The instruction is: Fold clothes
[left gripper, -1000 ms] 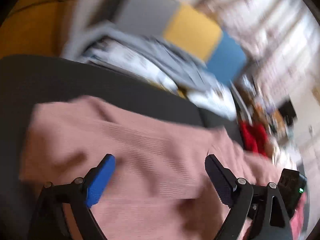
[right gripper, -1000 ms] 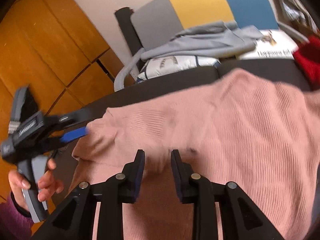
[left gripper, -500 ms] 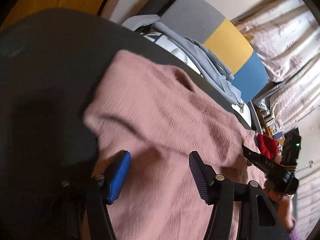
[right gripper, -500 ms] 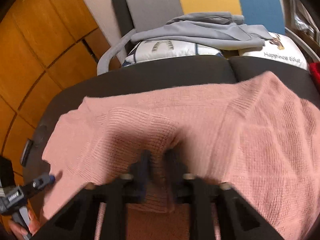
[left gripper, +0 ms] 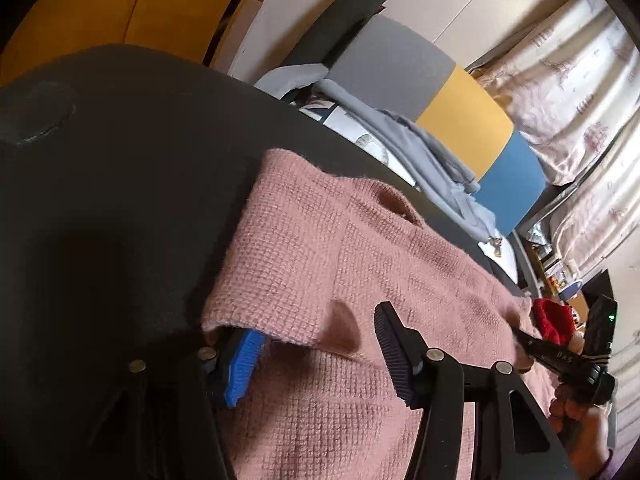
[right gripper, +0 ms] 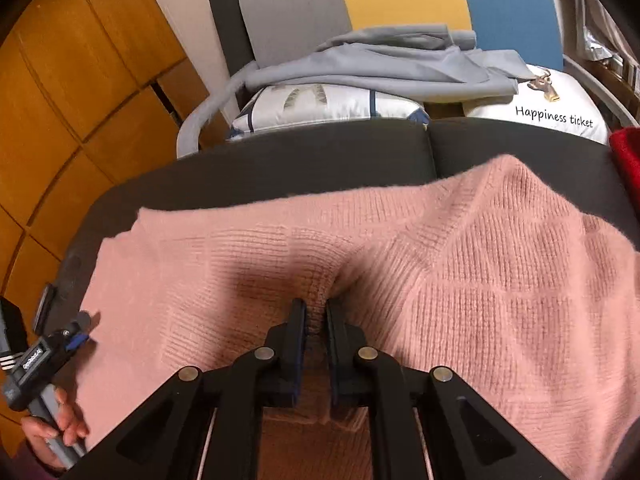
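While the pink sweater (right gripper: 400,256) lies spread over the dark surface (right gripper: 304,164), the left gripper (left gripper: 316,354) sits at its left edge, jaws wide apart, blue finger (left gripper: 242,366) tucked under the hem. Further right, the right gripper (right gripper: 316,324) has its jaws pinched tight on a fold of the knit.
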Demonstrator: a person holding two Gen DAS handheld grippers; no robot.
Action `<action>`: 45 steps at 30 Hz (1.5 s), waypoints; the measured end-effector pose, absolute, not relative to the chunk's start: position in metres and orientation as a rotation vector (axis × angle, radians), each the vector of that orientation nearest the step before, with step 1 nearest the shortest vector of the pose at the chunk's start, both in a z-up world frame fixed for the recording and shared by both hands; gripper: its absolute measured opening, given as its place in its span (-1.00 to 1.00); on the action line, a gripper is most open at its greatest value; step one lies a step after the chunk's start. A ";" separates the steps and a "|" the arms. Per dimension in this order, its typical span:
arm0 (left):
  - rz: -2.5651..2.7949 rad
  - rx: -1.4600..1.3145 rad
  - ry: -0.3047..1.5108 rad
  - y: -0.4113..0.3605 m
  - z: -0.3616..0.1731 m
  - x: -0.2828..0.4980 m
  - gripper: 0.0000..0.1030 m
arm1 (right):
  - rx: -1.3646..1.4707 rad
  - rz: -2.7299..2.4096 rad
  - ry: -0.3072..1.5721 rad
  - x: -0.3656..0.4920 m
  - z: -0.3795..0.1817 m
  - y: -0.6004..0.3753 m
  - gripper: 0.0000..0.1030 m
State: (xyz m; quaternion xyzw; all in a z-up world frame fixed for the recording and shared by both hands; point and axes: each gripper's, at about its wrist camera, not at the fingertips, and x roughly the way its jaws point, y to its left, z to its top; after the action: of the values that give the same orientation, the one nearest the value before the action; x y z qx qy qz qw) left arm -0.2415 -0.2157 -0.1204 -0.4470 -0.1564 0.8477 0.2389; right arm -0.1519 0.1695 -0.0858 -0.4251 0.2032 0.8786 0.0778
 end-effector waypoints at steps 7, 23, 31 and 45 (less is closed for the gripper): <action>2.404 -1.158 -0.356 -0.225 -0.083 -0.214 0.10 | -1.095 2.601 0.549 -0.128 -0.054 0.172 -0.58; 2.564 -1.196 0.031 -0.156 -0.120 -0.263 0.41 | -1.261 2.791 0.383 -0.172 -0.093 0.124 -0.90; 2.552 -1.190 0.075 -0.150 -0.119 -0.260 0.59 | -1.180 2.813 0.518 -0.170 -0.060 0.136 -0.66; 2.540 -1.184 0.083 -0.145 -0.121 -0.258 0.72 | -1.085 2.716 0.500 -0.133 -0.054 0.194 -0.54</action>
State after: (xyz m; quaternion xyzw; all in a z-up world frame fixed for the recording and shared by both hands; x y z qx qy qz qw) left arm -0.2584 -0.1446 -0.1208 -0.4163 0.0293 0.8931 0.1680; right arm -0.1331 0.1938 -0.0543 -0.3644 0.1680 0.9118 0.0870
